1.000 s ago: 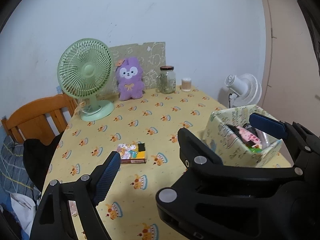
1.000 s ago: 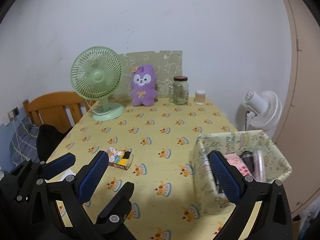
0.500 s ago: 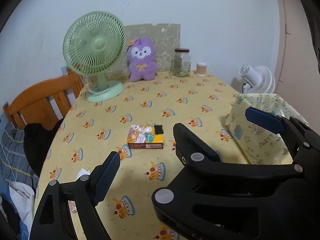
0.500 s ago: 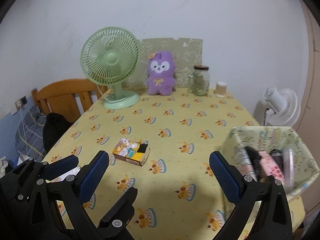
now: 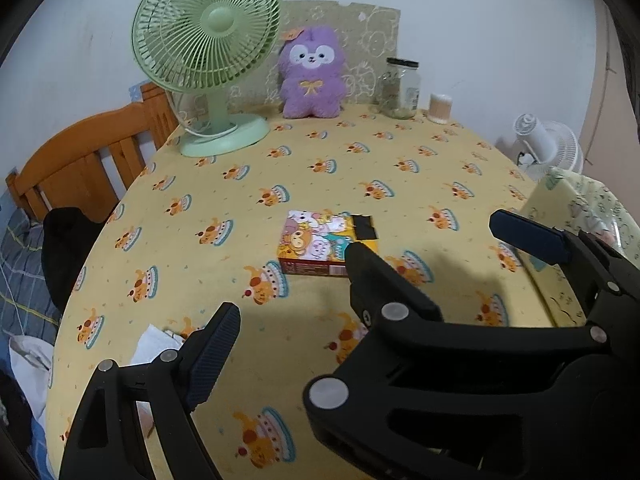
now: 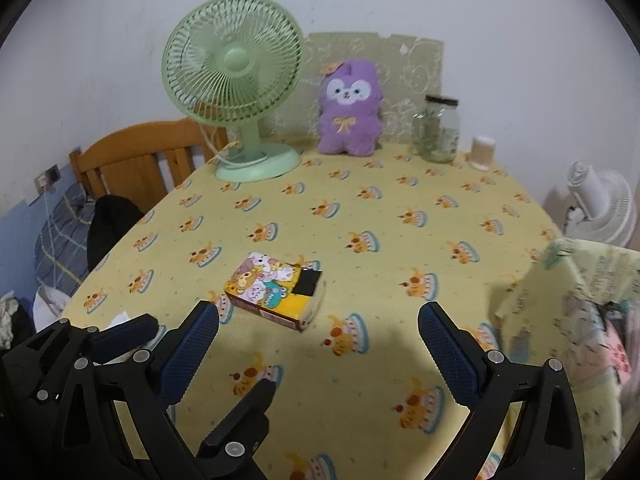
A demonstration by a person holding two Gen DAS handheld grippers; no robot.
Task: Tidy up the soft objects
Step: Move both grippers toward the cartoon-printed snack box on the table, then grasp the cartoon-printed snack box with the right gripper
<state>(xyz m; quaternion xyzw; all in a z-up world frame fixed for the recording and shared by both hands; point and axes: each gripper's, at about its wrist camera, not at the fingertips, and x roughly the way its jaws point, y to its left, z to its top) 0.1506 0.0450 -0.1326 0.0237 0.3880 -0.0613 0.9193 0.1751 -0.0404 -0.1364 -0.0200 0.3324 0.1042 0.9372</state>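
So the purple plush (image 6: 349, 110) is sitting upright at the far edge of the desk (image 6: 400, 240), leaning on the patterned board (image 6: 412, 68), well apart from both grippers and straight ahead. Its long axis is vertical, so I'd guess a side squeeze across the body. The right gripper (image 6: 318, 350) has its jaws spread wide, nothing in them; same for the left gripper (image 5: 362, 282), wide and empty. The right looks a touch nearer in line to me. Green fan (image 6: 236, 80) stands just left of the plush, glass jar (image 6: 438, 128) just right, so tight-ish sides. The cartoon box (image 6: 276, 292) lies in the near middle, fabric bin (image 6: 592, 304) at the near right, open cloth between
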